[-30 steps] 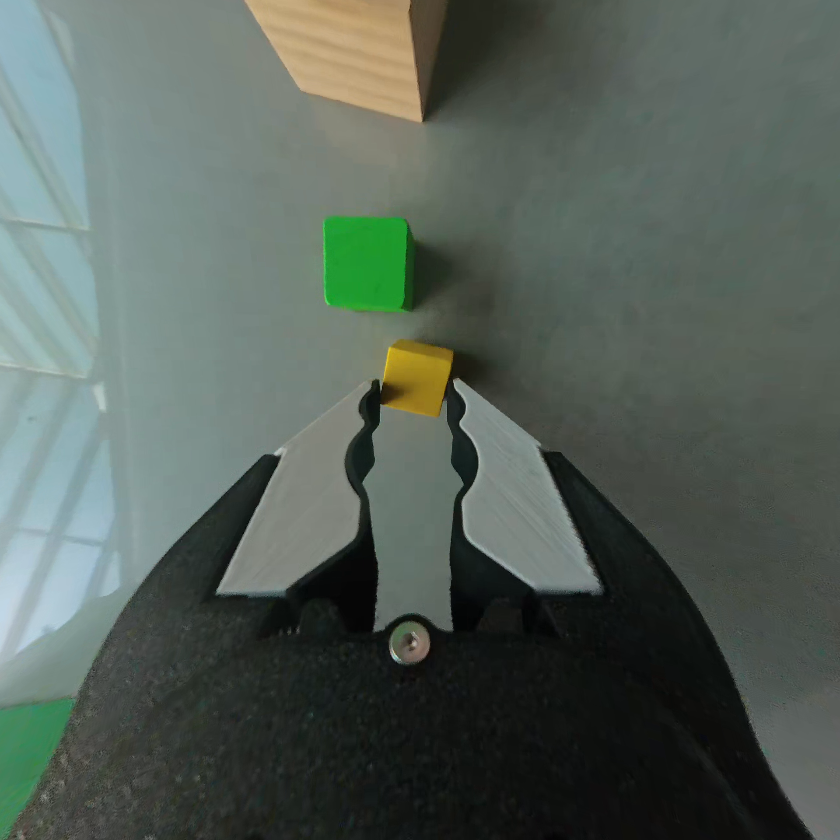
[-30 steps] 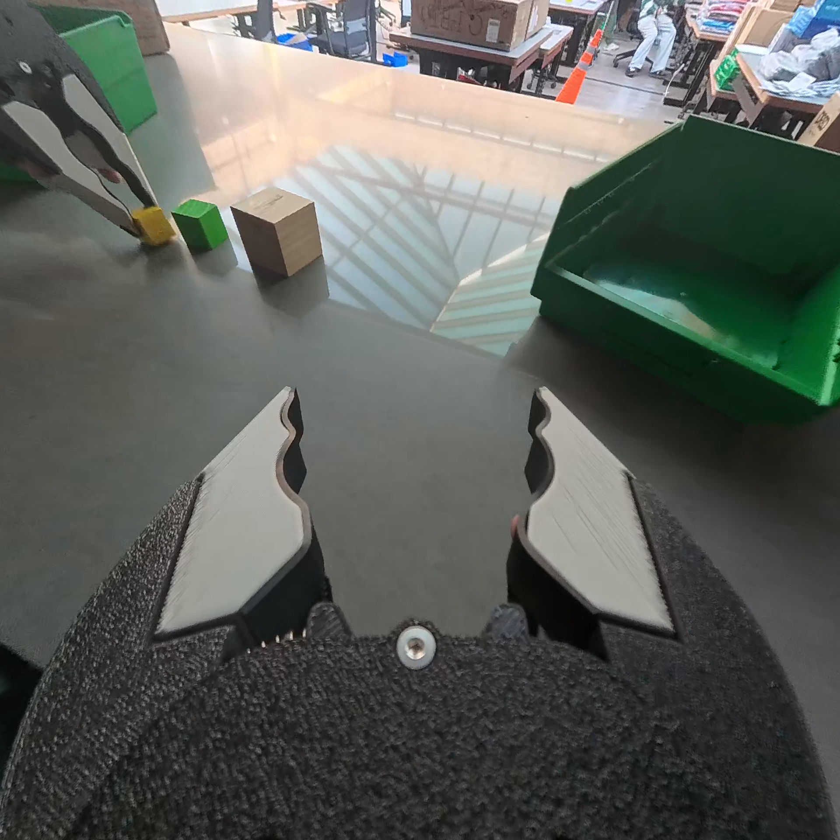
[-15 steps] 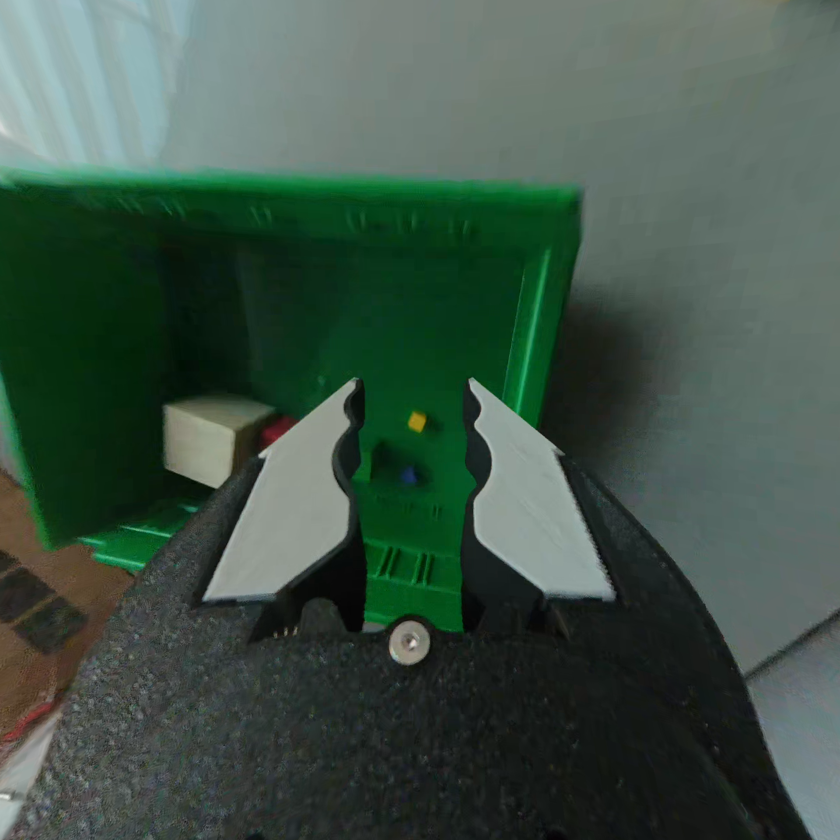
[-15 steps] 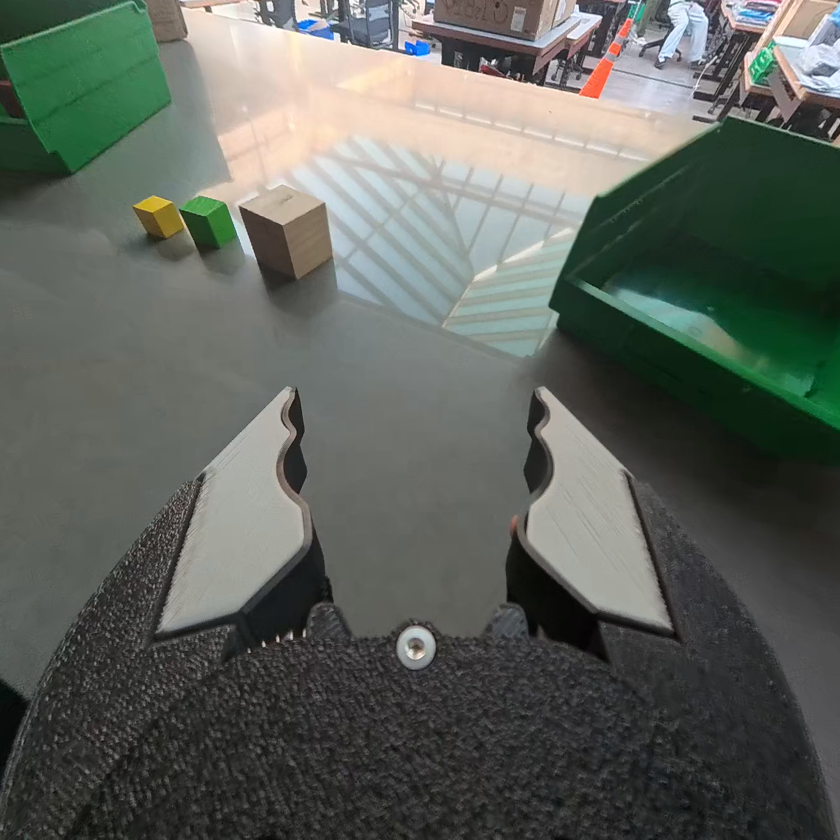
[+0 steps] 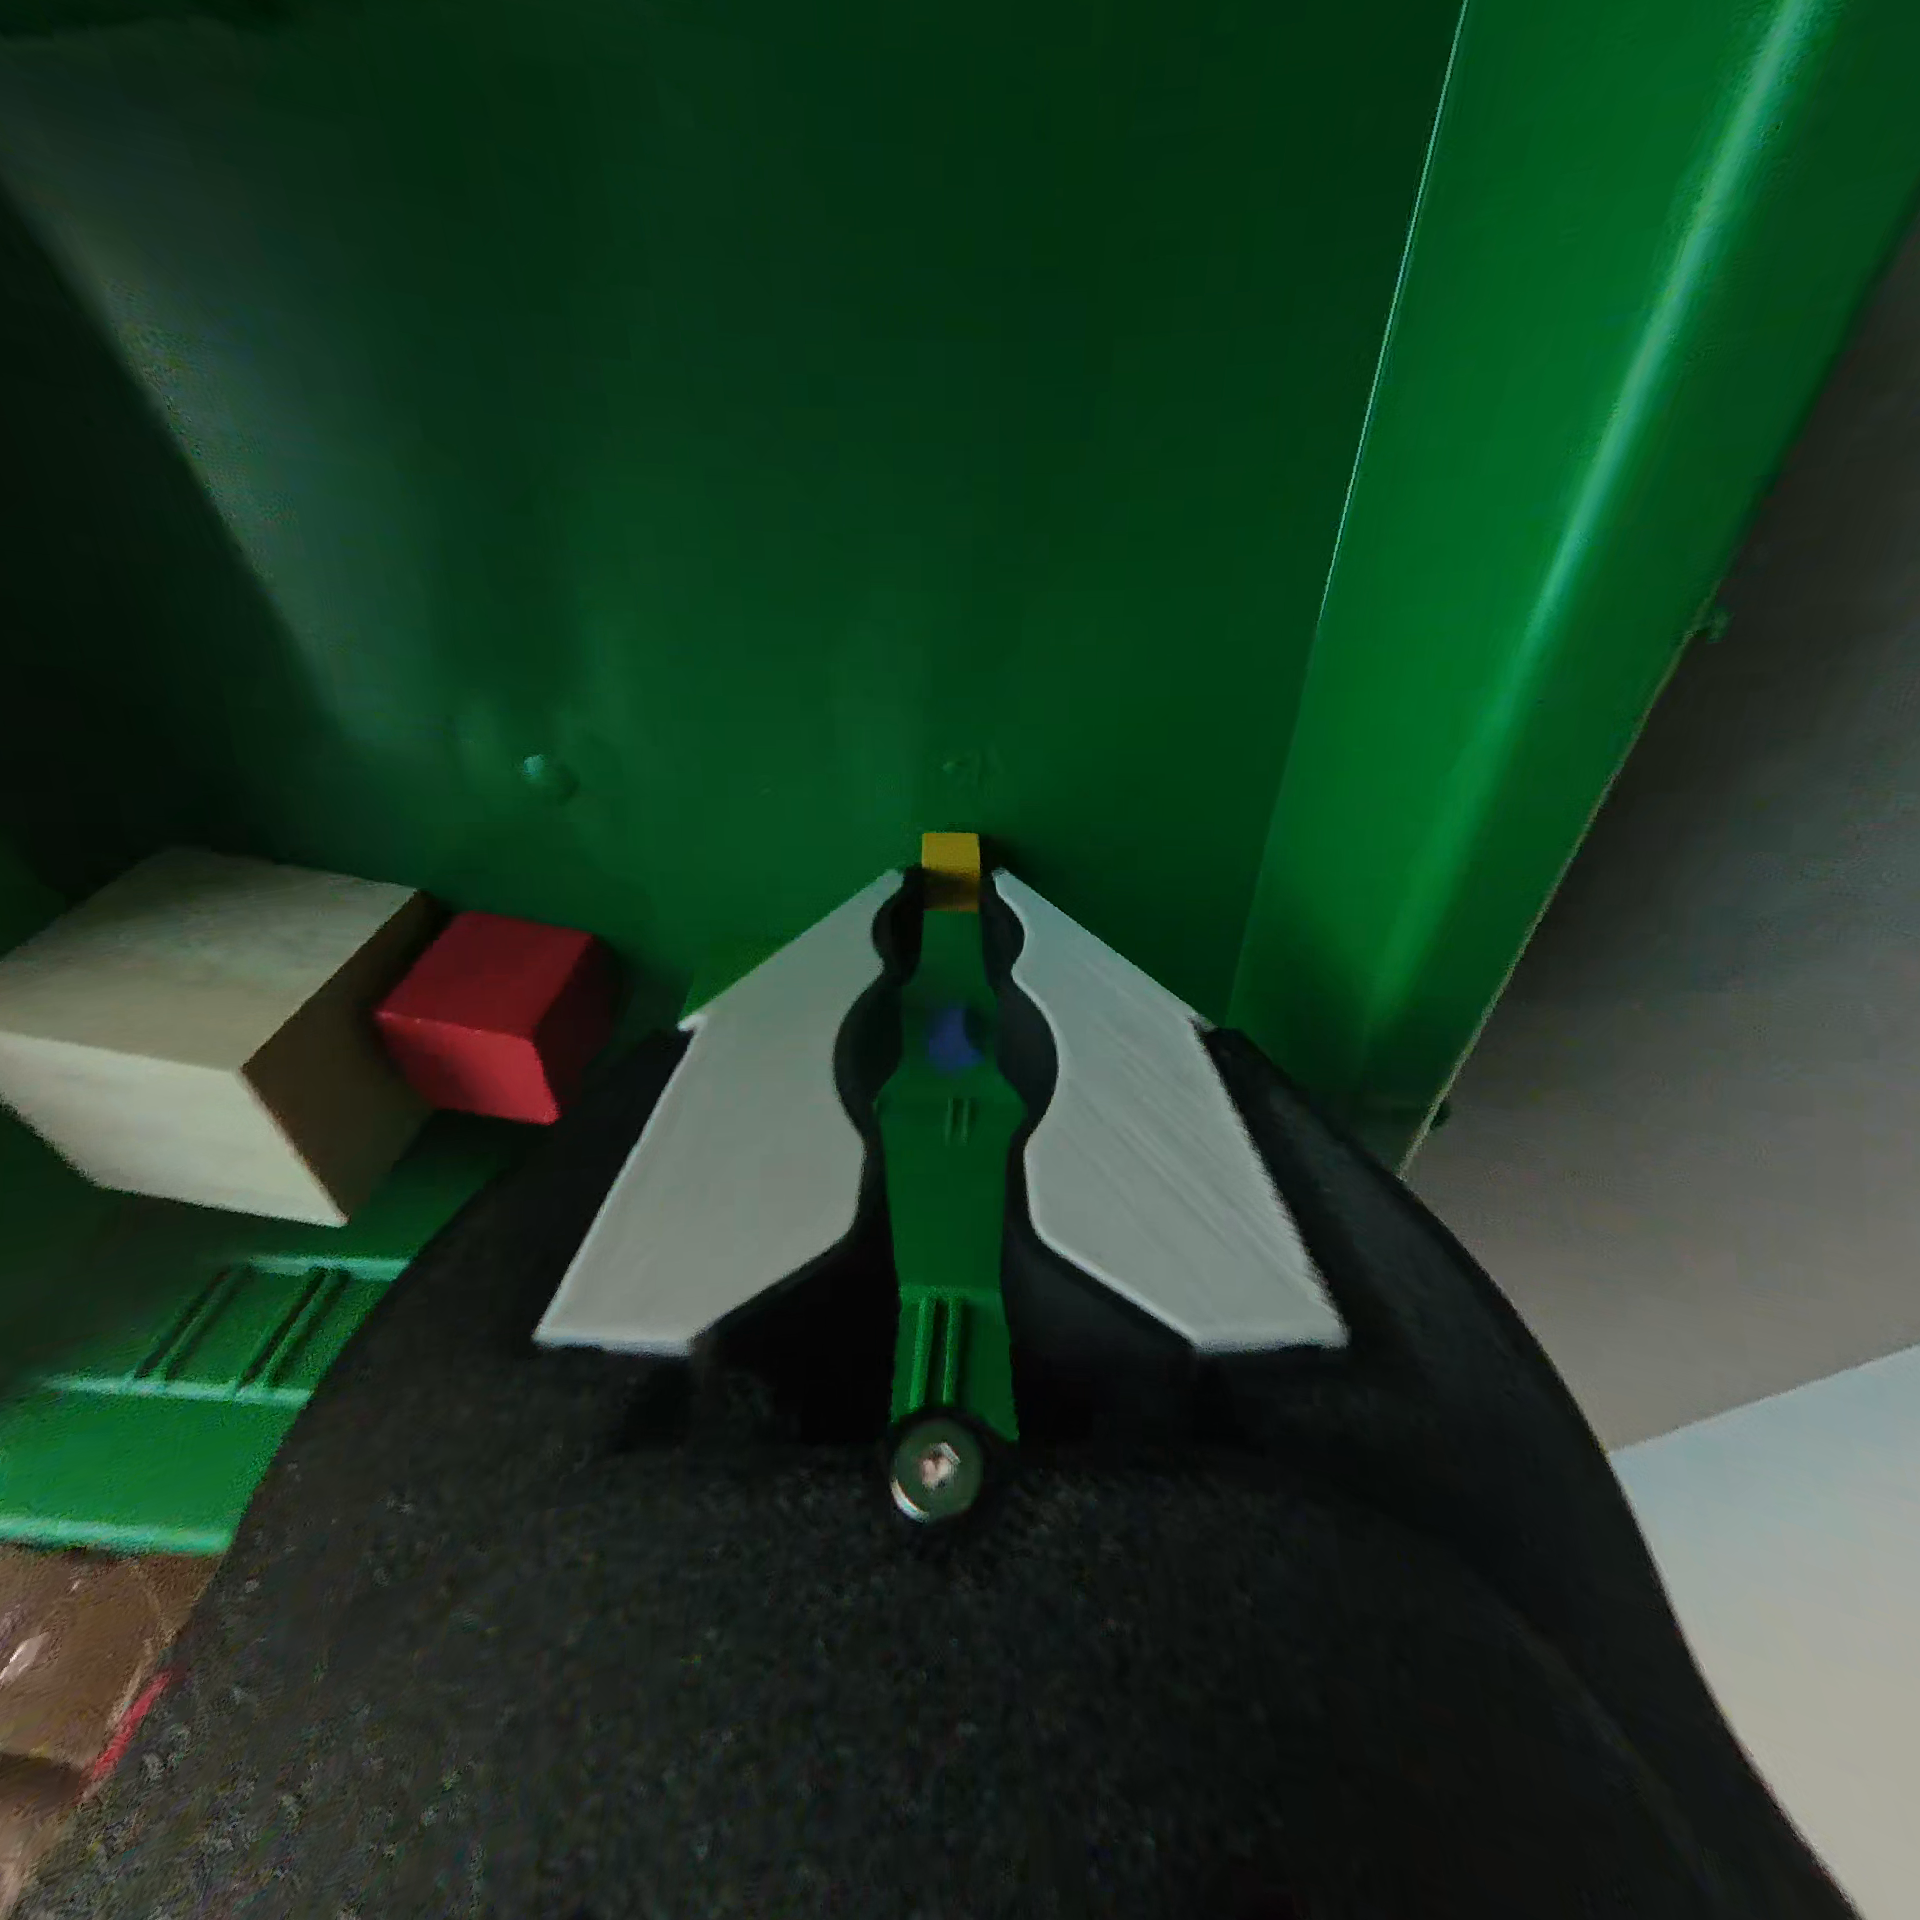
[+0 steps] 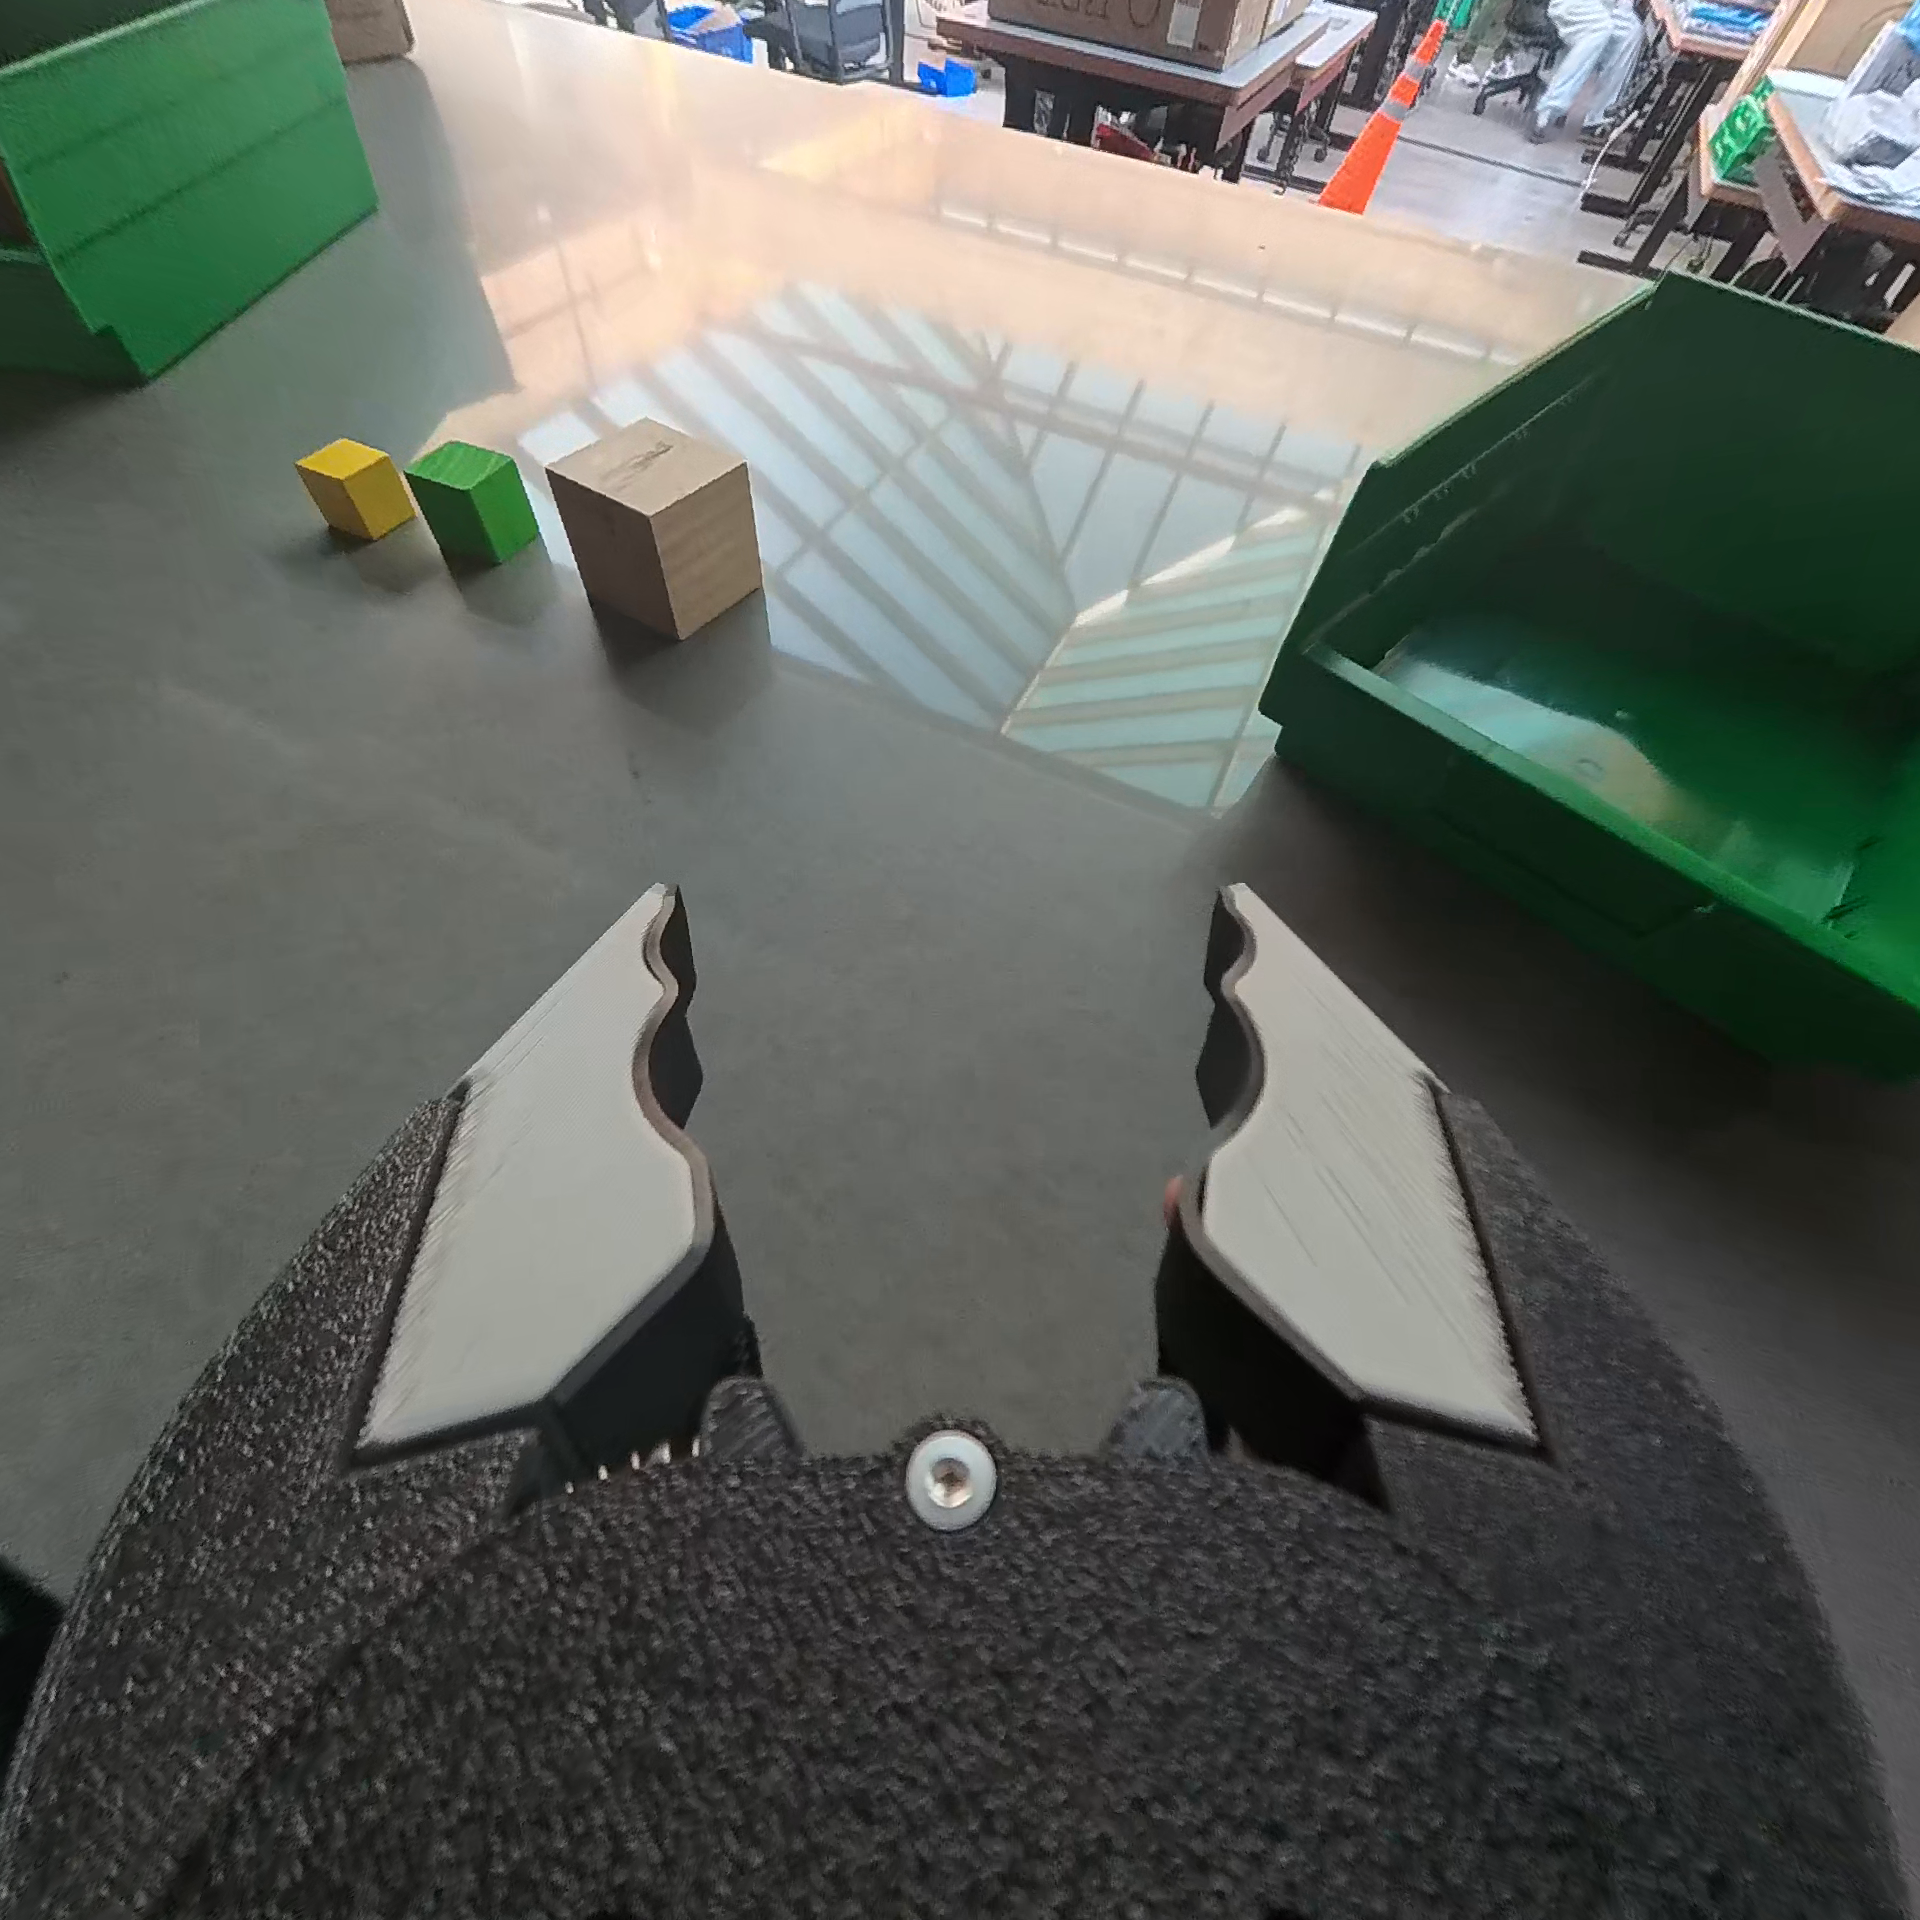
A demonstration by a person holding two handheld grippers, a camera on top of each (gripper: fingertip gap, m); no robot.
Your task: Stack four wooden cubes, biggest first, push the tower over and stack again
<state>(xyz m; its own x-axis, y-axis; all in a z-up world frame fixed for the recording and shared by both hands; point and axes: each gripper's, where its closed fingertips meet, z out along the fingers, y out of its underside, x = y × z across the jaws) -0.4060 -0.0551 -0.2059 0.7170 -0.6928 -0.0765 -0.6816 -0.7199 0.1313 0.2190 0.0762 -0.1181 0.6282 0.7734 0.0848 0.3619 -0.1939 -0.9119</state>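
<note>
- Here the left gripper (image 5: 951,878) reaches inside a green bin (image 5: 727,416), its pale ribbed fingers (image 5: 748,1122) drawn close around a small yellow cube (image 5: 951,868) at the tips; whether they truly pinch it or only frame it cannot be told
- Against that bin's smooth plastic wall, a matt red block (image 5: 488,1013) lies to the left of the gripper, touching a larger pale wooden block (image 5: 197,1029) farther left
- A small blue piece (image 5: 948,1037) shows on the bin floor in the narrow gap between the fingers
- Right of the bin's glossy corner post lies grey table (image 5: 1714,935)
- The right gripper (image 6: 951,935) hovers over the grey reflective table (image 6: 312,883) with its fingers (image 6: 561,1174) spread wide and nothing between them
- Well ahead and left of it stand three cubes in a row: a yellow cube (image 6: 353,488), a green cube (image 6: 473,502) just beside it, then a bigger bare-wood block (image 6: 655,525)
- An open green bin (image 6: 1662,644) sits to its right, another green bin (image 6: 177,177) far left, past the cubes
- An orange cone (image 6: 1371,151) and cluttered tables (image 6: 1143,52) lie beyond the table edge
</note>
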